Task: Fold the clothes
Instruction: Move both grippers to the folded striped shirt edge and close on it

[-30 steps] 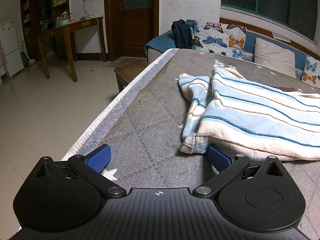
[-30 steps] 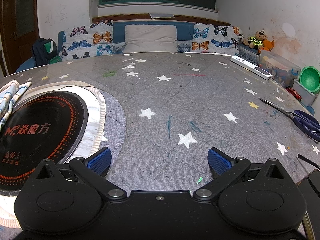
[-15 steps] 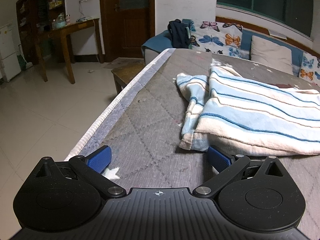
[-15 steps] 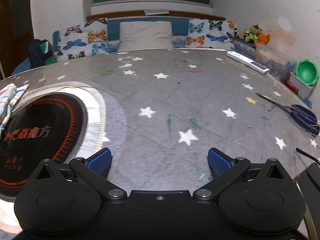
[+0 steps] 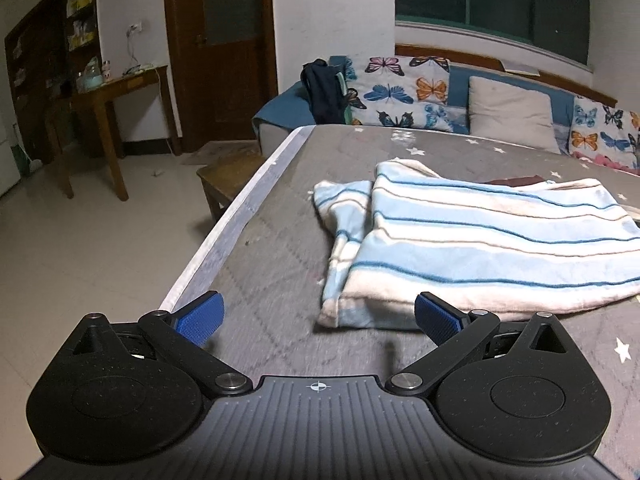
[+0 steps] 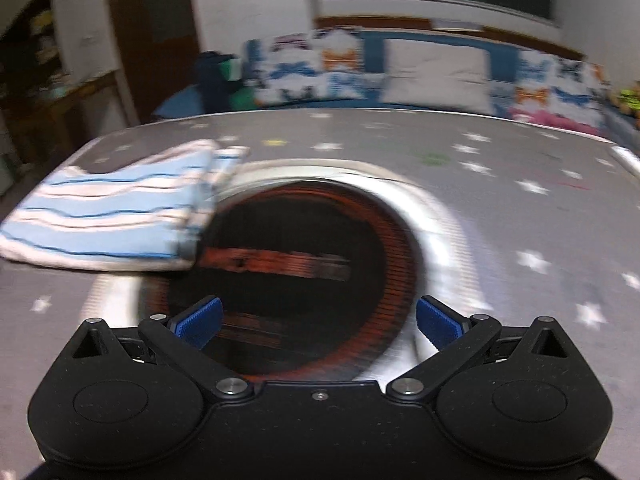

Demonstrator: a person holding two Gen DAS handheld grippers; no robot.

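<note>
My notes on colour. Striped garment point(image 5: 472, 240), centre right of left view: pale blue and cream bands, thin dark-blue lines. Tablecloth point(image 5: 280, 248): grey quilted, white stars. Round black disc point(image 6: 304, 264), centre of right view: orange-red rings, blurred. Butterfly-print cushions point(image 5: 400, 96), upper centre. My gripper pads point(image 5: 200, 318): blue.

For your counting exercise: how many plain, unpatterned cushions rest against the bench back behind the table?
1: the plain cushion leans between butterfly-print cushions. Others could be hidden outside view.
</note>
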